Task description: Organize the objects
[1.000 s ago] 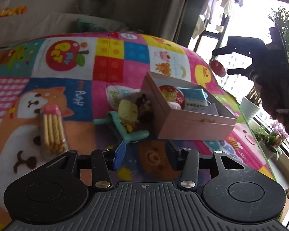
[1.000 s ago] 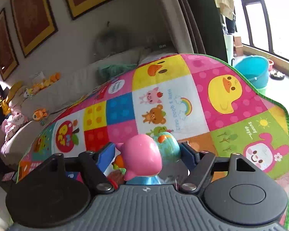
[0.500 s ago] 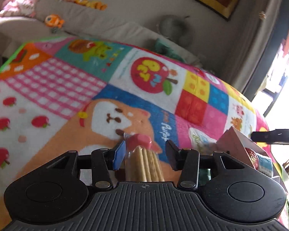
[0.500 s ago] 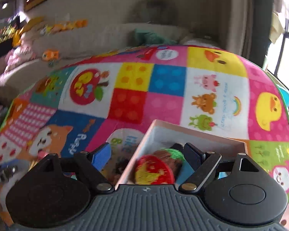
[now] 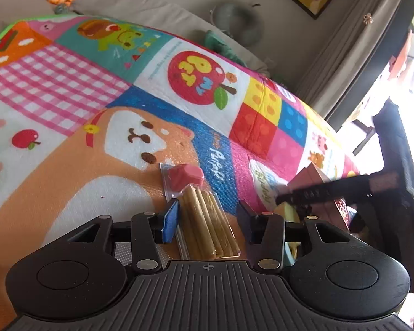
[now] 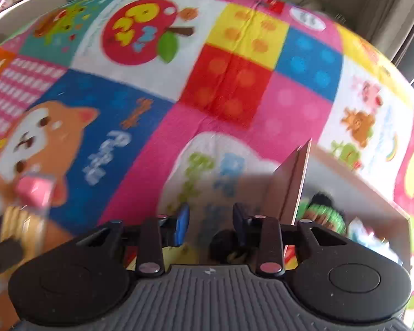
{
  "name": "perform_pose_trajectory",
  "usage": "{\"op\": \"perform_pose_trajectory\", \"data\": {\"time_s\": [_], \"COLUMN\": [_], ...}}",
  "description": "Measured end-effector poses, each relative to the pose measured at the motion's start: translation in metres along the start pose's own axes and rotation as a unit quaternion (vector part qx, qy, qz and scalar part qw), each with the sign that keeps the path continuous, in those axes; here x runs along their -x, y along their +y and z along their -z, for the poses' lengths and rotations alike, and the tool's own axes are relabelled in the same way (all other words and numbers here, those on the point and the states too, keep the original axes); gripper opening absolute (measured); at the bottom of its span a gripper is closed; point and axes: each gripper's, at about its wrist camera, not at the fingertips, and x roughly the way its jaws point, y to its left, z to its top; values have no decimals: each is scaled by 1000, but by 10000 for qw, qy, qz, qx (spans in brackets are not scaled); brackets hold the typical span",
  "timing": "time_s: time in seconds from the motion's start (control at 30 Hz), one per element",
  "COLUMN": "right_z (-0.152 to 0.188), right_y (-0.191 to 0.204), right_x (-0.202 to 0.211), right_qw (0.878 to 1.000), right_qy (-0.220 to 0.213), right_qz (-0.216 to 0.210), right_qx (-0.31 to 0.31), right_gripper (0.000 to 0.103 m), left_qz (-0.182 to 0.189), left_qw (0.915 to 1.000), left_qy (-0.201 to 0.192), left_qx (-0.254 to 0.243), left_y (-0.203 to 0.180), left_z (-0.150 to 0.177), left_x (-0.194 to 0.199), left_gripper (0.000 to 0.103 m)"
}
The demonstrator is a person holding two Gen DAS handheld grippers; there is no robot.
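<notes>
A clear pack of biscuit sticks (image 5: 204,226) with a pink end (image 5: 186,176) lies on the colourful play mat (image 5: 69,165). My left gripper (image 5: 208,219) is open and straddles the pack; the blue left pad sits by its edge and the right pad stands apart. The right wrist view is blurred. There my right gripper (image 6: 210,224) points down at the mat just left of the open pink box (image 6: 289,193), its jaws closing with nothing seen pressed between them. A dark toy (image 6: 220,244) lies below its fingers.
The pink box (image 5: 314,176) holds several toys, one with green hair (image 6: 325,212). A yellow toy (image 5: 287,209) lies beside it. The right tool shows as a black bar (image 5: 331,190) at the right of the left wrist view. A sofa and a wall lie beyond the mat.
My left gripper swung from the box over to the stick pack and sank around it. My right gripper lost the pink toy from its jaws, passed over the box, dipped left of it and narrowed.
</notes>
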Motion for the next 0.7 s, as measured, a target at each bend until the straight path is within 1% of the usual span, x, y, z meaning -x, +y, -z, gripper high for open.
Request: {"op": "perform_pose_trajectory", "data": {"time_s": [0.07,0.13,0.27,0.33,0.4,0.43,0.5,0.53,0.57,0.63,0.7], "right_z": [11,23,55,76,101,115,143,155,165,180,189], "right_y": [6,14,23,25,25,24,24,23,19,8,-7], "right_x": [8,19,48,65,80,89,103,108,110,113,115], "right_qw": [9997,9988,9961,9940,9923,9921,9912,9906,9906,9924,9943], "right_qy": [38,24,-63,-111,-201,-332,-620,-732,-809,-868,-952], "right_qz": [-177,-256,-674,-910,-1039,-970,-701,-555,-407,-206,-9], "right_qx": [179,410,568,601,645,716,937,1013,1021,848,477], "right_gripper": [28,27,27,27,27,29,39,49,56,57,62], "left_qz": [5,51,186,279,397,480,648,702,706,653,610], "left_qw": [10000,10000,9994,9982,9951,9926,9864,9830,9813,9819,9845], "left_qy": [6,39,153,302,473,568,754,829,858,817,657], "left_qx": [-11,-50,-239,-433,-774,-961,-1311,-1477,-1570,-1576,-1508], "left_y": [-1,-2,-8,-15,-26,-32,-45,-52,-57,-62,-62], "left_z": [0,1,4,7,12,16,23,27,30,30,27], "left_x": [0,0,0,-2,-4,-5,-7,-8,-8,-3,11], "left_gripper": [49,49,46,46,46,46,45,45,45,44,42]}}
